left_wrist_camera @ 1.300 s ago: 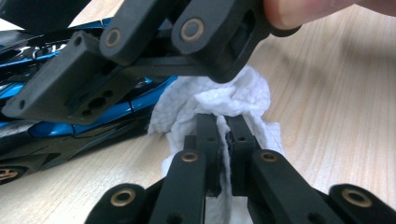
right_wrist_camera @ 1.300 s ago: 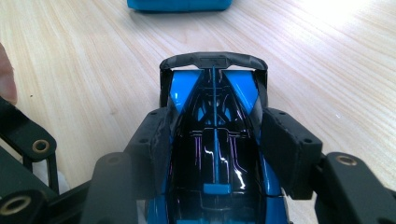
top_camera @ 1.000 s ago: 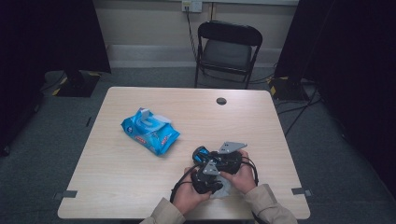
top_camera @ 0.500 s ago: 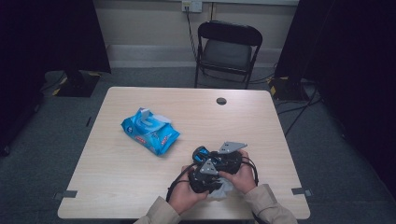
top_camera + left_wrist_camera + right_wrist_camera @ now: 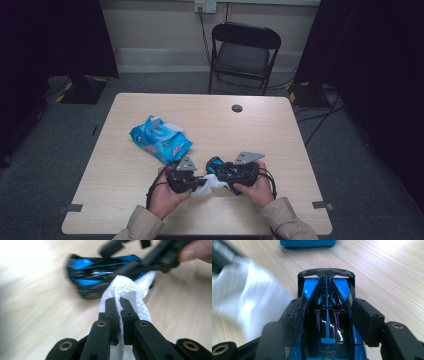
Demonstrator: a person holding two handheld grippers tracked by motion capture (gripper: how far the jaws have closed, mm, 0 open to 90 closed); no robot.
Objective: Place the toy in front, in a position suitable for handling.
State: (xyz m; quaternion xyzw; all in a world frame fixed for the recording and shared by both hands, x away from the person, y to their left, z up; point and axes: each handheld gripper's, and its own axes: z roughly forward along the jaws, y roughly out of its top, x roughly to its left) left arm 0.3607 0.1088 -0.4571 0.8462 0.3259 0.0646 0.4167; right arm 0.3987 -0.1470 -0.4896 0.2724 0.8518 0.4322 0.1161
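Note:
My right gripper [image 5: 325, 312] is shut on a blue and black toy car [image 5: 325, 287], its pads pressing on the car's sides. In the high view the car [image 5: 218, 166] is held just above the table [image 5: 280, 130] near the front edge, in the right gripper [image 5: 225, 171]. My left gripper [image 5: 119, 301] is shut on a bunched white wipe [image 5: 127, 286], which reaches up to the car [image 5: 92, 277]. From above, the left gripper [image 5: 196, 183] sits to the left of the car with the wipe [image 5: 207, 187] between the two hands.
A blue pack of wipes [image 5: 160, 139] lies left of centre, its flap open. A small black round disc [image 5: 237, 108] sits near the table's far edge. A black folding chair [image 5: 244, 50] stands behind the table.
My left hand has drawn to the left with the wipe, away from under the car. The right hand and the car have stayed in place.

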